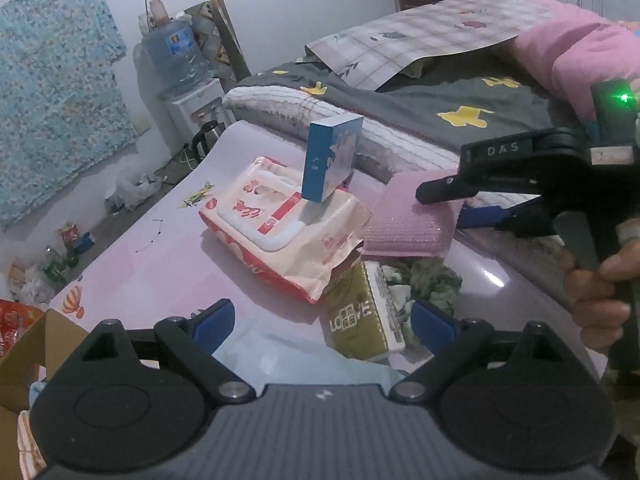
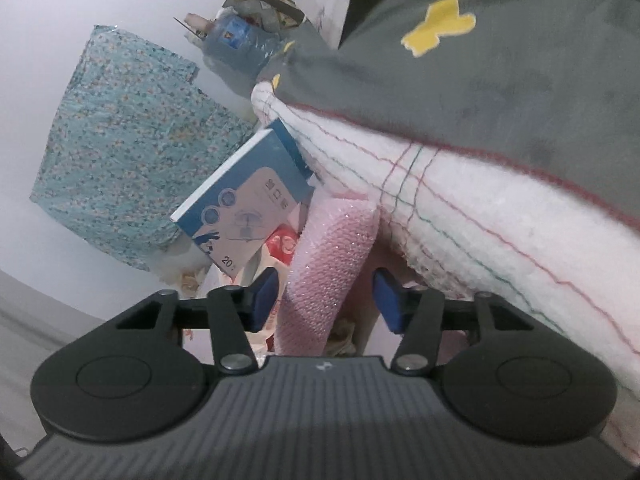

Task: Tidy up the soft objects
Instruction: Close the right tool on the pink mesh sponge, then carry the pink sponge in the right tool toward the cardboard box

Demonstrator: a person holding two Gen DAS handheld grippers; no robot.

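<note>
Two grippers are working over the pink table (image 1: 152, 264): the left gripper (image 1: 320, 326) is hovering wide open above a pale blue packet (image 1: 296, 356), while the right gripper (image 2: 326, 300) is straddling the pink sponge (image 2: 332, 256) without pressing it, beyond the wet-wipes pack (image 1: 280, 232) near the bed-side edge.

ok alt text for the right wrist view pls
The right gripper straddles a pink sponge, its blue pads not yet touching it. A blue box leans behind, and a white blanket under a grey quilt fills the right.
</note>
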